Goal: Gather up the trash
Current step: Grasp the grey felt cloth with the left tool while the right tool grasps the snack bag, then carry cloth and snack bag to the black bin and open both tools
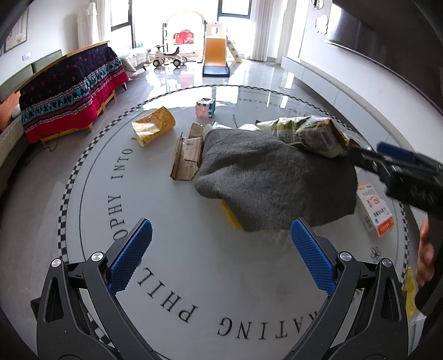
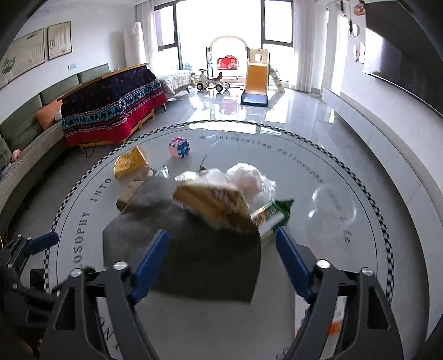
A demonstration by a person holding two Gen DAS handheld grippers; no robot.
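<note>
Bright window backlight glares off floor; fisheye edges bend, foreground blurs.

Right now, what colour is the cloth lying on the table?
Dark grey cloth, clearest in the left wrist view.

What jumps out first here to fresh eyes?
A gray cloth heaped mid-table, covering part of the litter. The right tool carries a crumpled snack bag above it. Beyond lie flattened cardboard, a yellow snack bag and a foam puzzle cube near the far rim.
</note>
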